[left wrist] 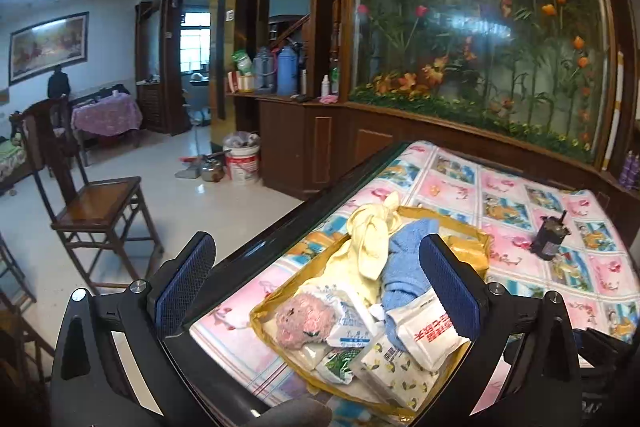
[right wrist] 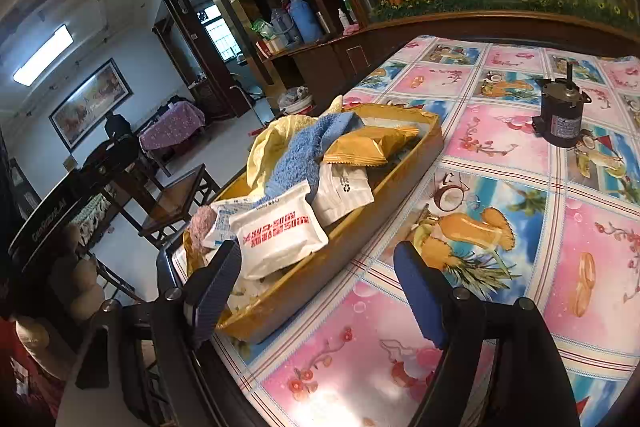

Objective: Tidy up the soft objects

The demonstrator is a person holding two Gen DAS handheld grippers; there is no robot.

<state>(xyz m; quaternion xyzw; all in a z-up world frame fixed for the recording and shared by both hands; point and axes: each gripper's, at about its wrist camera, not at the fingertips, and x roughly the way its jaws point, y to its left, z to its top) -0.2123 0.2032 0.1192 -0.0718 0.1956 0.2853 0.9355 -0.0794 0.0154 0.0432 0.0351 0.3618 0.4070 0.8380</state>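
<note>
A shallow golden tray point(left wrist: 476, 247) point(right wrist: 360, 227) sits near the table's left edge, filled with soft things: a pale yellow cloth point(left wrist: 370, 239) point(right wrist: 266, 147), a blue towel point(left wrist: 404, 267) point(right wrist: 304, 155), a pink fuzzy piece point(left wrist: 304, 319) point(right wrist: 200, 223), white tissue packs with red print point(left wrist: 430, 331) point(right wrist: 280, 235) and a gold snack packet point(right wrist: 368, 145). My left gripper point(left wrist: 316, 279) is open and empty, hovering over the tray's near end. My right gripper point(right wrist: 320, 291) is open and empty, straddling the tray's near right wall.
The table has a pink and blue patterned cloth point(right wrist: 520, 227). A small dark motor point(left wrist: 550, 237) point(right wrist: 560, 119) stands upright at the far right. A wooden chair point(left wrist: 96, 203) stands on the floor left of the table. A glass flower cabinet point(left wrist: 480, 39) stands behind.
</note>
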